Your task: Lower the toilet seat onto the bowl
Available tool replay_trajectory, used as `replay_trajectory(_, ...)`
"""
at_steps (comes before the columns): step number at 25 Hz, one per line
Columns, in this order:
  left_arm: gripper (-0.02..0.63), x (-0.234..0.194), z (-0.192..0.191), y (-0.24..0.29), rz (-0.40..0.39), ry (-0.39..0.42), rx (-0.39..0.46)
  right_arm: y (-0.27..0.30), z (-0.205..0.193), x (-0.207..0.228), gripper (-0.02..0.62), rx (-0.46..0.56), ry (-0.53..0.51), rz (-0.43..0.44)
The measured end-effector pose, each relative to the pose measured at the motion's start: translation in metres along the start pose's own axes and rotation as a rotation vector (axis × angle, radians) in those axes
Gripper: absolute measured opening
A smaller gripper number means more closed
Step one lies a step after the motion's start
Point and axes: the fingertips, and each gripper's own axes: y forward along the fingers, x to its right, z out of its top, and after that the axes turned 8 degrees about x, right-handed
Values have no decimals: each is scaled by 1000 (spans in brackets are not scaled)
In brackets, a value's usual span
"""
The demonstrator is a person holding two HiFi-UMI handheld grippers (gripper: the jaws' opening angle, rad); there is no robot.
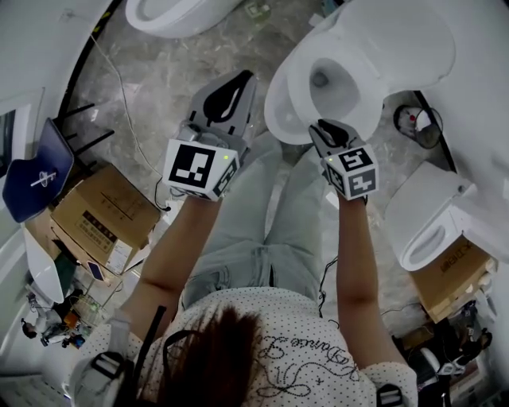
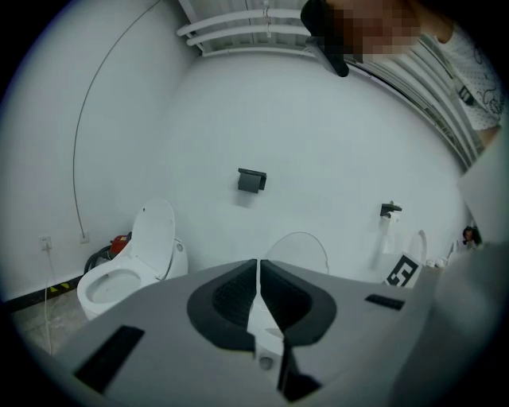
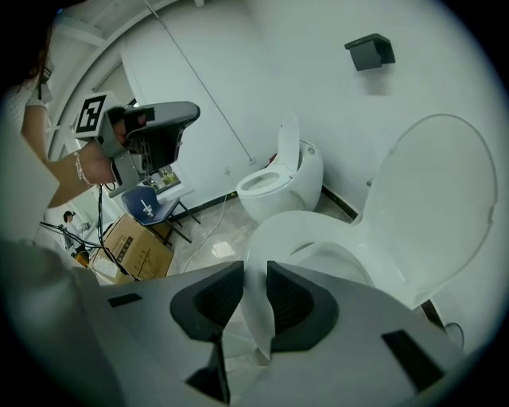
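Observation:
The white toilet (image 1: 362, 71) stands at the upper right of the head view with its lid (image 3: 437, 199) upright against the wall. Its seat ring (image 3: 274, 238) leans forward, away from the lid and over the bowl (image 1: 334, 79). My right gripper (image 3: 254, 274) is shut on the front edge of the seat ring (image 1: 288, 107), and the white rim shows between the black pads. In the head view that right gripper (image 1: 324, 129) sits at the front of the ring. My left gripper (image 1: 237, 83) hangs to the left of the toilet, shut, with nothing in it (image 2: 258, 290).
A second toilet (image 1: 171, 14) stands at the top and a third (image 1: 429, 230) at the right. Cardboard boxes (image 1: 103, 219) and a blue chair (image 1: 36, 171) fill the left side. A cable (image 1: 119, 87) runs over the marble floor. The person's legs are below the grippers.

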Motion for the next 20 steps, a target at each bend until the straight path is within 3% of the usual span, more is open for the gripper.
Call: replay_trajectory(20, 17, -35, -53, -23, 88, -38, -15, 62, -77, -38, 101, -104, -135, 19)
